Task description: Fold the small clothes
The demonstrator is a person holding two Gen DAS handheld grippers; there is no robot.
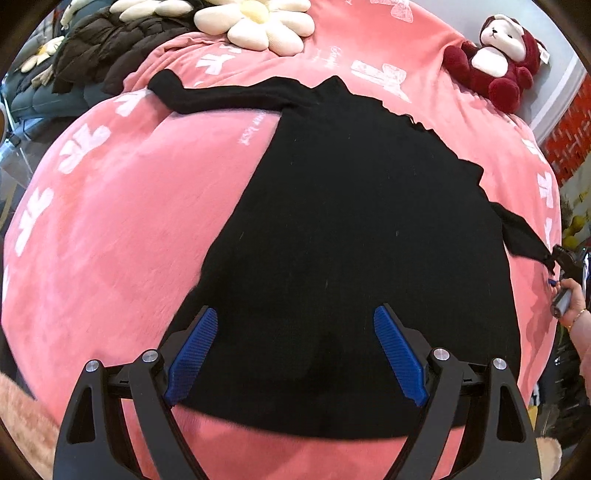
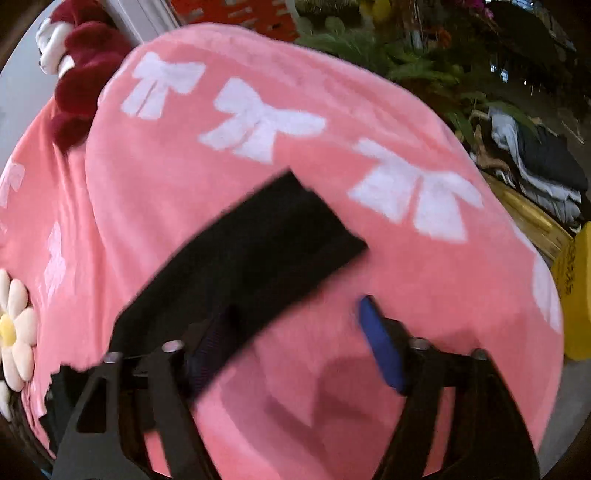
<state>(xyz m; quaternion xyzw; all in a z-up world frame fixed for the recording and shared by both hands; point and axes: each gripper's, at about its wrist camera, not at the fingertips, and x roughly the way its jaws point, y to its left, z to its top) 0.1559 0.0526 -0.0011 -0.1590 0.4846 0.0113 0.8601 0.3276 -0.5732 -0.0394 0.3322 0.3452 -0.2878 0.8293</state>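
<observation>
A black long-sleeved top (image 1: 351,229) lies spread flat on a pink blanket (image 1: 122,221) with white bows. One sleeve (image 1: 221,96) stretches out to the far left, the other (image 1: 524,232) to the right. My left gripper (image 1: 295,325) is open above the top's near hem, its blue pads (image 1: 195,354) apart. My right gripper (image 2: 295,317) is open over the right sleeve's cuff end (image 2: 258,254), which lies between and over its left finger; it also shows at the right edge of the left wrist view (image 1: 561,258).
A red and white plush toy (image 1: 498,55) sits at the blanket's far right corner. Flower-shaped cushions (image 1: 258,26) and a dark puffy jacket (image 1: 107,55) lie at the far edge. Plants, stacked clothes (image 2: 539,166) and a yellow object (image 2: 576,295) stand beyond the bed's right side.
</observation>
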